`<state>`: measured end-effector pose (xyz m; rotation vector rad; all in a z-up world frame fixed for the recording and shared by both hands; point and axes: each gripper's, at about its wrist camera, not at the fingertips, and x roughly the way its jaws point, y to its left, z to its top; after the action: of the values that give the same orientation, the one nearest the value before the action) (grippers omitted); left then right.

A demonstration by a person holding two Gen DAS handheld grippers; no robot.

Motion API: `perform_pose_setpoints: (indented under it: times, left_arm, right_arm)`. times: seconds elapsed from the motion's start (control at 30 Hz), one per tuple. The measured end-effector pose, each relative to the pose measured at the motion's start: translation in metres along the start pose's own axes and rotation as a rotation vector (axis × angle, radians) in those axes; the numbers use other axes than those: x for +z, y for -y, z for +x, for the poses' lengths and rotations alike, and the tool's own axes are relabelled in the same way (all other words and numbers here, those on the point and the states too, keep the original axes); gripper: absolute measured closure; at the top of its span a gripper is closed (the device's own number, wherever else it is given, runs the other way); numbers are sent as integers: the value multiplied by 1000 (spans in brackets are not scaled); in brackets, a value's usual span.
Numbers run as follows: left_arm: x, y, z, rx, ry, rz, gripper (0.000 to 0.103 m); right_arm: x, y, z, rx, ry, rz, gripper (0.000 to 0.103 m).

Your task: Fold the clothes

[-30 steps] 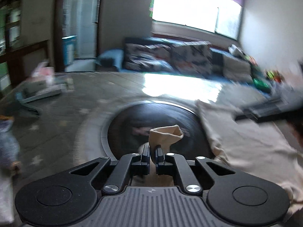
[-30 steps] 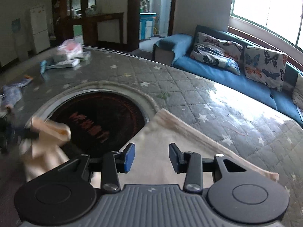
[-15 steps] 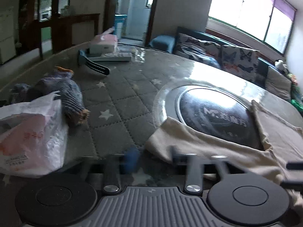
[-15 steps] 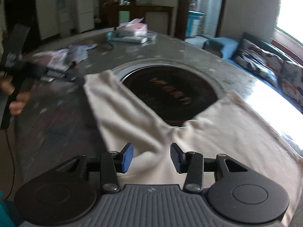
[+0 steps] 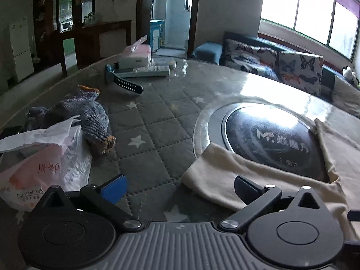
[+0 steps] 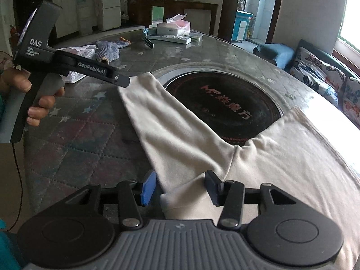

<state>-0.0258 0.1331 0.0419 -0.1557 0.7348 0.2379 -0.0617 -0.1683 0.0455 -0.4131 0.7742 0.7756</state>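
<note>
Cream garment (image 5: 265, 177), soft and matte, lies on the round table (image 5: 157, 121) in the left wrist view, one long sleeve or leg stretched along the near edge of the dark glass hotplate (image 5: 267, 135) set in the table's middle. Its far part runs off the right edge of the picture, so its full shape is cut off. The left gripper (image 5: 180, 189) stands over the cloth's free end with its jaws spreading to their widest; the right finger hangs above the fabric, nothing pinched. Left of the hotplate sit a grey knitted piece with orange cuffs (image 5: 90, 114) and a crinkled plastic bag (image 5: 40, 164); beyond it, a tissue box (image 5: 137, 56) and a remote (image 5: 146, 70).

From the right wrist view the garment (image 6: 270, 153) forks round the hotplate's (image 6: 222, 103) near rim, and glare whitens the table (image 6: 81, 135) on the right. The right gripper (image 6: 180, 187) is about half open and widening, a raised fold of cloth between its fingers; the pads seem clear of it, though the fold hides part of the gap. A bare hand (image 6: 33, 94) left of the hotplate holds the left gripper (image 6: 124, 82), its tip just at the sleeve's end.
</note>
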Motion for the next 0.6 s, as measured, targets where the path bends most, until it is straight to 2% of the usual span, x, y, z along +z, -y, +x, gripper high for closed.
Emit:
perform_pose_setpoints:
  times: [0.3,0.6]
  left_arm:
    - [-4,2,5,-18,-40,31,0]
    - [1,0,4,-6,-12,15,0]
  right_arm:
    - [3,-1,-1,-4,17,13,54]
    - [2,-9,7,20,-1,4,53]
